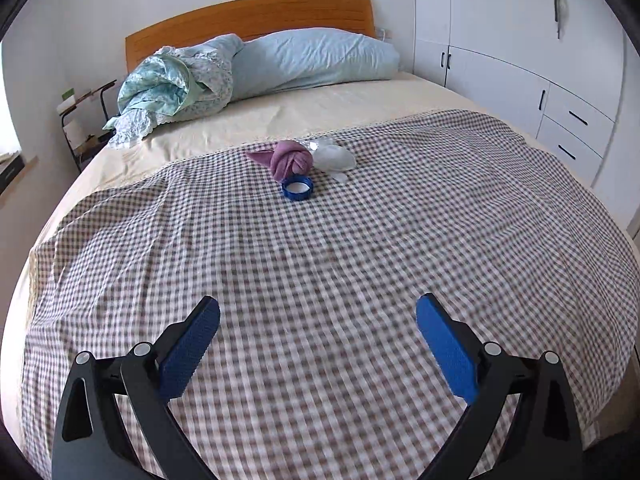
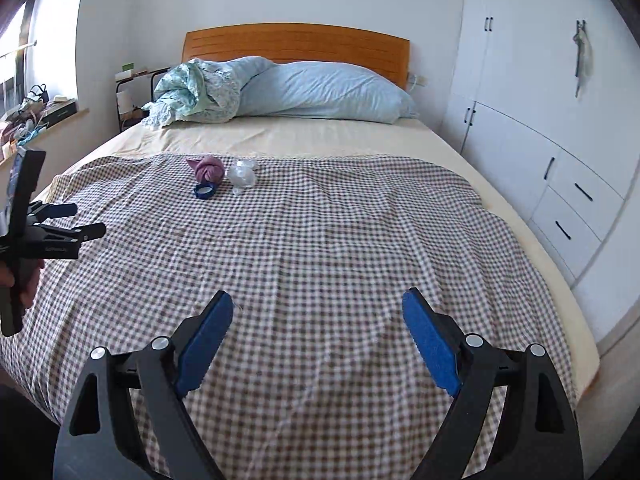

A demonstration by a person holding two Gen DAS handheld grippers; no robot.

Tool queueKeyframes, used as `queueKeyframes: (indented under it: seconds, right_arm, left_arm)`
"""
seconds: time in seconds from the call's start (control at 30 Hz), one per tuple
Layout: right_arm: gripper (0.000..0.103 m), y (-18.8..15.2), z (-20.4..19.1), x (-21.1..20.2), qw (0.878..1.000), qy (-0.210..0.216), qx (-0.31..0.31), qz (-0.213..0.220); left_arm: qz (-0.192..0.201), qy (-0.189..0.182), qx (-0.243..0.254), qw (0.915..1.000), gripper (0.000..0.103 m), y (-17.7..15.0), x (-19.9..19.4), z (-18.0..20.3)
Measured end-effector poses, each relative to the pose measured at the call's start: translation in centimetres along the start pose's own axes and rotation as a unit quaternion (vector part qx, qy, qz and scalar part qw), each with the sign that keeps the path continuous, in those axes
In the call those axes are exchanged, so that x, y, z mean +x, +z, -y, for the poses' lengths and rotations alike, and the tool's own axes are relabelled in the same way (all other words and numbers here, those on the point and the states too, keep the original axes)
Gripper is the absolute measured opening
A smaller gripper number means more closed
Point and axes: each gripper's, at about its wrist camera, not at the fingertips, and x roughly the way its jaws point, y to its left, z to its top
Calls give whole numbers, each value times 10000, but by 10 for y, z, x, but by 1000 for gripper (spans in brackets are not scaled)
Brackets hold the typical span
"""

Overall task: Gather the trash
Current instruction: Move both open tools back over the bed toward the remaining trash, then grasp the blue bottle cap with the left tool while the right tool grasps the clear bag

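Note:
On the checked bedspread (image 1: 320,264) lie three small things close together: a rolled purple cloth (image 1: 290,159), a crumpled clear plastic wrapper (image 1: 333,155) to its right, and a blue bottle cap (image 1: 297,187) in front of the cloth. The right wrist view shows the same cloth (image 2: 209,169), wrapper (image 2: 241,175) and cap (image 2: 204,191) far ahead on the left. My left gripper (image 1: 318,314) hangs open over the near part of the bed, nothing between its blue pads. My right gripper (image 2: 318,312) is open too and empty. The left gripper (image 2: 84,220) also shows at the left edge, held by a hand.
Blue pillows (image 1: 316,58) and a bundled floral quilt (image 1: 176,84) lie against the wooden headboard (image 1: 256,16). White wardrobes and drawers (image 1: 520,80) line the bed's right side. A dark side rack (image 2: 132,96) and a cluttered windowsill (image 2: 36,112) stand at the left.

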Motion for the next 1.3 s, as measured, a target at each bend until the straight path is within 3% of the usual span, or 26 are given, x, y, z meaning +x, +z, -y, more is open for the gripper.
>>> queueKeyframes:
  seconds: [0.13, 0.23, 0.3, 0.4, 0.57, 0.6, 0.63, 0.67, 0.8, 0.83, 0.93, 1.13, 1.17, 1.2, 1.3]
  right_arm:
    - [83, 44, -8, 48, 9993, 359, -47, -3]
    - [83, 73, -13, 84, 9984, 564, -58, 16]
    - [83, 85, -16, 104, 9980, 631, -81, 19]
    - [83, 94, -19, 134, 9979, 628, -160, -24]
    - [83, 100, -23, 183, 9970, 720, -217, -189]
    - [83, 102, -25, 193, 9967, 744, -225, -242]
    - [83, 104, -29, 204, 9964, 759, -239, -301]
    - [83, 107, -32, 215, 9959, 786, -268, -351]
    - [83, 124, -42, 250, 9951, 829, -281, -461]
    - [83, 128, -45, 257, 9946, 895, -261, -459]
    - [83, 145, -57, 288, 9924, 1120, -204, -468]
    - [83, 184, -72, 366, 9912, 1134, 171, -669]
    - [77, 192, -72, 381, 9893, 1202, 362, -749]
    - [62, 200, -70, 397, 9850, 1347, 592, -898]
    - [41, 215, -71, 446, 9744, 1319, 1107, -1448]
  left_arm:
    - [44, -317, -120, 9994, 95, 41, 60, -25]
    - [-12, -245, 233, 9994, 95, 69, 109, -23]
    - [-193, -33, 224, 9996, 95, 82, 145, -20]
    - [-642, -122, -86, 9978, 93, 96, 201, -23]
    - [-798, 154, -346, 9961, 83, 106, 257, -33]
    - [-791, 122, -397, 9960, 78, 106, 263, -35]
    - [-822, 167, -424, 9956, 67, 107, 269, -37]
    - [-834, 150, -439, 9954, 47, 106, 272, -38]
    - [-585, -43, -619, 9964, 42, 88, 252, -49]
    - [-628, -63, -716, 9954, 6, 83, 245, -56]
    - [-647, -231, -988, 9927, 4, 72, 228, -79]
    - [-116, -453, -1279, 9907, 4, 68, 198, -123]
    - [16, -427, -1387, 9894, 4, 67, 193, -130]
    - [102, -442, -1494, 9877, 4, 67, 190, -135]
    - [221, -485, -1854, 9812, 4, 65, 189, -150]
